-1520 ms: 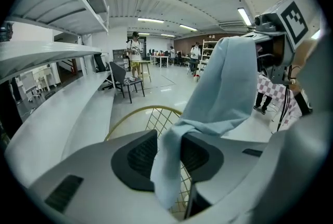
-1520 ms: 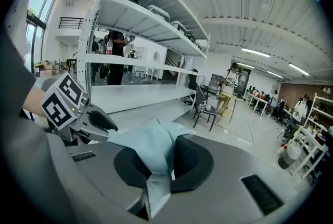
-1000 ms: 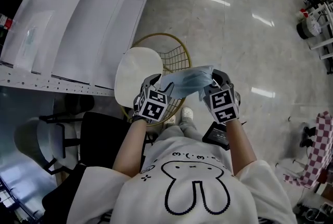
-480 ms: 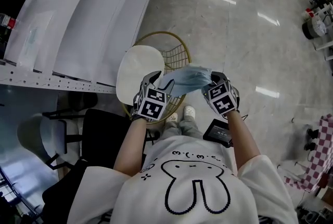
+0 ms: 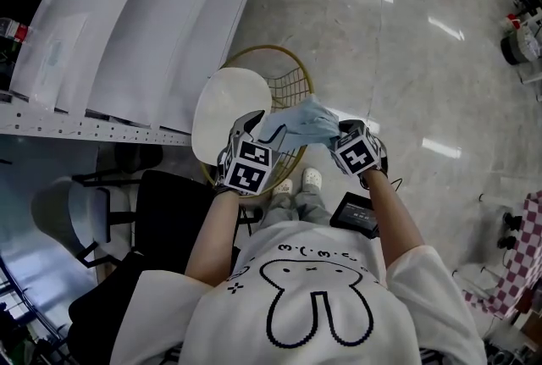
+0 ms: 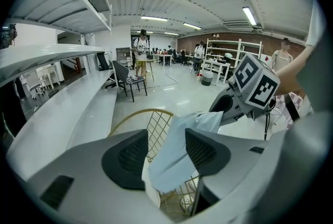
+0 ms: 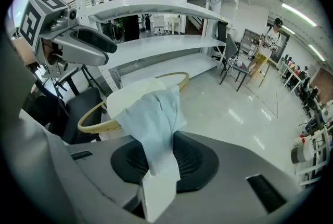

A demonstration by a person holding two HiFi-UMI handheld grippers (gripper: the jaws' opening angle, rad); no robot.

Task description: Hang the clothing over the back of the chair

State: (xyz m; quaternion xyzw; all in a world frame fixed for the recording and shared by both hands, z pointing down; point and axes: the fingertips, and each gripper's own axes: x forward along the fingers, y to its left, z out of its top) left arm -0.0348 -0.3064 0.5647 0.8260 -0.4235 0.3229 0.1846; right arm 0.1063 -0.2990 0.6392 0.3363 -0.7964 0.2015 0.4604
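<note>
Pale blue clothing, thin, creased, bunched into a drooping band.

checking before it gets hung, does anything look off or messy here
Only the light blue garment stands out. It is bunched into a crumpled band in the air above the gold wire chair instead of spread out, and it is not yet over the chair's back. Nothing looks spilled or broken.
</note>
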